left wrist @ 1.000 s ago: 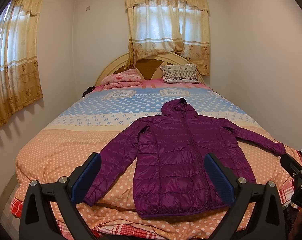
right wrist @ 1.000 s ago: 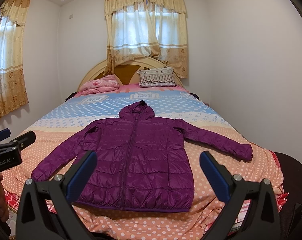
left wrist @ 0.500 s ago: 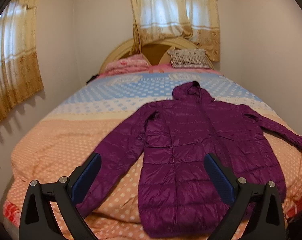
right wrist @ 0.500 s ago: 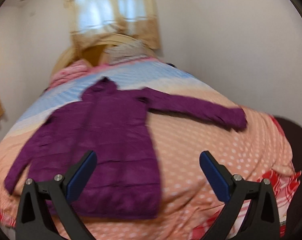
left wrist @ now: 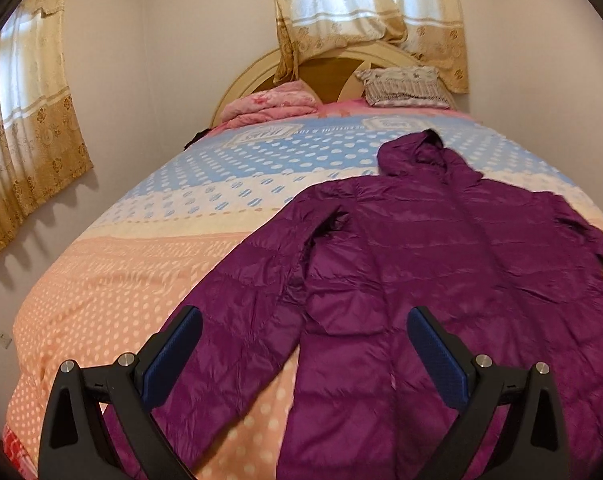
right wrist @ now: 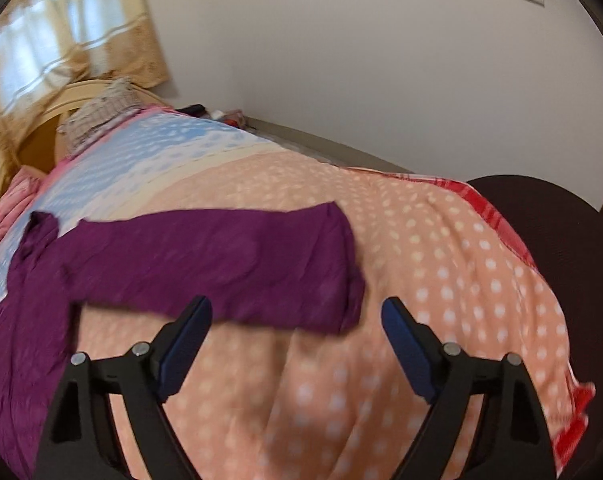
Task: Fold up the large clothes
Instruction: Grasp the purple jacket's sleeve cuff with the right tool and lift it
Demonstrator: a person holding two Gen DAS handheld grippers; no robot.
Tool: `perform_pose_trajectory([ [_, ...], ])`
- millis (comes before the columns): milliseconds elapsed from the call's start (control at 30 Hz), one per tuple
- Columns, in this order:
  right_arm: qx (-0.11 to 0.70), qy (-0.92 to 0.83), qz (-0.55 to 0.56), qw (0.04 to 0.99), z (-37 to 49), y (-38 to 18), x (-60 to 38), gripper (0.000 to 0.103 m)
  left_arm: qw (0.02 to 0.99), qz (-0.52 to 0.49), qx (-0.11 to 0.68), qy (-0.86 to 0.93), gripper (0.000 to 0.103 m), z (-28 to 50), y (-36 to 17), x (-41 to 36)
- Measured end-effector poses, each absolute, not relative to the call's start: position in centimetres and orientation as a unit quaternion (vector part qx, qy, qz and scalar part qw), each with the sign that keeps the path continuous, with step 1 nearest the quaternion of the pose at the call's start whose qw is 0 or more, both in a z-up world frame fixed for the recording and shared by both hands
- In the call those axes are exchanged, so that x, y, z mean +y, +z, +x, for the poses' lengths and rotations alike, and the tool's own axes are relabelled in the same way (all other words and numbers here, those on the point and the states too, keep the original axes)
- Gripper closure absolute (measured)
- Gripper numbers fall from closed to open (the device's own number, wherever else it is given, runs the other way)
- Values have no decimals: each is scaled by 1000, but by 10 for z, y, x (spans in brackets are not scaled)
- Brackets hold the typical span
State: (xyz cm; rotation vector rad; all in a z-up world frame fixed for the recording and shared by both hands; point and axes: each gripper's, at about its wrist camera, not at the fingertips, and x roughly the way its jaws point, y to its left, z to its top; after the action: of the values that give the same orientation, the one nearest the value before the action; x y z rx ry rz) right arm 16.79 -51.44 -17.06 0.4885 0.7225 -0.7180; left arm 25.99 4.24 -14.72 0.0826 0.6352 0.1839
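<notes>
A purple hooded puffer jacket (left wrist: 441,264) lies spread flat, front up, on the bed (left wrist: 113,280), hood toward the headboard. My left gripper (left wrist: 301,344) hovers open over the jacket's left sleeve (left wrist: 237,320) and lower side, nothing between its blue pads. In the right wrist view the jacket's other sleeve (right wrist: 229,264) stretches across the dotted bedspread, its cuff (right wrist: 341,304) just beyond my right gripper (right wrist: 297,328). That gripper's jaws are closing but stand wide, with only bedspread seen between them. The picture there is blurred by motion.
A pink folded quilt (left wrist: 273,104) and a patterned pillow (left wrist: 405,86) lie at the headboard. Curtained windows (left wrist: 25,128) line the left and back walls. A dark chair (right wrist: 549,220) stands past the bed's right corner, beside the white wall (right wrist: 381,60).
Both grippers have dropped closer to the bed. The left one moved in over the left sleeve; the right one swung right and rolled toward the right sleeve's cuff, and its jaws narrowed a little.
</notes>
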Motion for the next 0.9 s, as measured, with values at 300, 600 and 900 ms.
perform_pose_trajectory([
  [300, 391, -316, 252, 827, 196, -213, -544, 55, 927, 62, 348, 125, 1, 312, -177, 63],
  [600, 336, -285, 180, 879, 212, -154, -504, 83, 924, 47, 355, 131, 1, 331, -176, 91],
  [900, 284, -193, 85, 935, 289, -93, -387, 84, 926, 37, 347, 146, 1, 343, -163, 123],
])
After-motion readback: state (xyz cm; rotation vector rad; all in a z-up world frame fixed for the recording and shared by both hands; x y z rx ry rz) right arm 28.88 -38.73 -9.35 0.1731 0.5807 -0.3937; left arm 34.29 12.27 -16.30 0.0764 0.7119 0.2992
